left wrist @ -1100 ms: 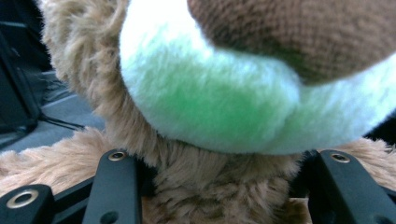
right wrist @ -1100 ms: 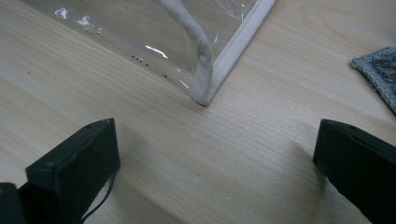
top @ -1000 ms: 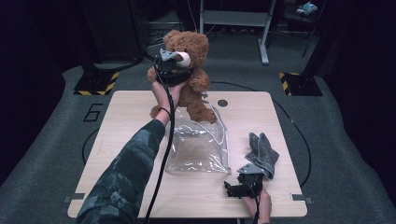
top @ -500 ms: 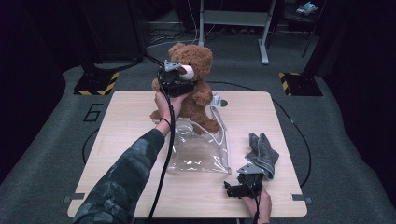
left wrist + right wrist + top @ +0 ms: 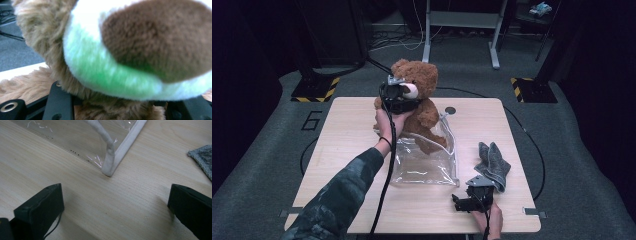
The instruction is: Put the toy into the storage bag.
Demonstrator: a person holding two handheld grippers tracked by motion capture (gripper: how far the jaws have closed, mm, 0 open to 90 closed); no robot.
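The left gripper (image 5: pixel 398 95) was clamped on the teddy bear (image 5: pixel 419 100), its 2 jaws closed on the plush under the muzzle, as the left gripper view showed fur pressed between them. The bear hung over the far, open end of the clear plastic bag (image 5: pixel 427 160), with its legs at the bag's mouth. The bag lay flat on the wooden table (image 5: pixel 342 135). The right gripper (image 5: pixel 464 202) rested on the table just beside the bag's near corner, jaws wide apart and holding nothing. A grey cloth (image 5: pixel 493 162) lay beside the bag.
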